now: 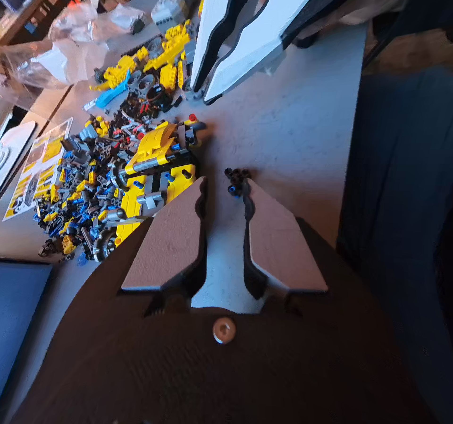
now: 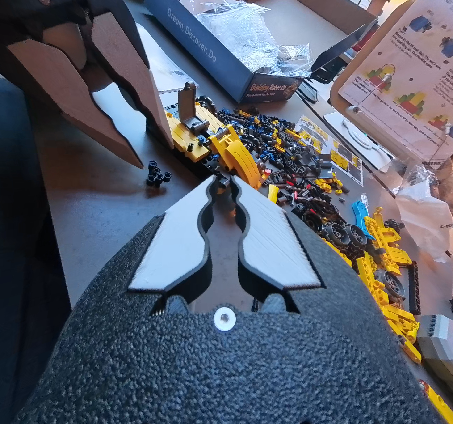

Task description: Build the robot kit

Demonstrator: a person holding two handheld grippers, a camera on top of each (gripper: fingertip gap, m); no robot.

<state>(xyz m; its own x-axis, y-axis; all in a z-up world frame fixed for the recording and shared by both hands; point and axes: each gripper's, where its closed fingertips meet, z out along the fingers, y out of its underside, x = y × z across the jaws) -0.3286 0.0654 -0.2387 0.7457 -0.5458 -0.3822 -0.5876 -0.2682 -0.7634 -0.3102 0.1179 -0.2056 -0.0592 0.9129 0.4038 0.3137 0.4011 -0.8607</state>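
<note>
Overhead, left gripper (image 1: pixel 226 186) fingers wide, right gripper (image 2: pixel 223 179) fingers narrow, above brick-strewn grey table (image 1: pixel 282 130).

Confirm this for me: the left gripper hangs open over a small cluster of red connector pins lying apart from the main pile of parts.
Not quite. The connector pins are black, not red, as the right wrist view shows. The rest holds: the left gripper is open over them, and they lie apart from the main pile.
</note>
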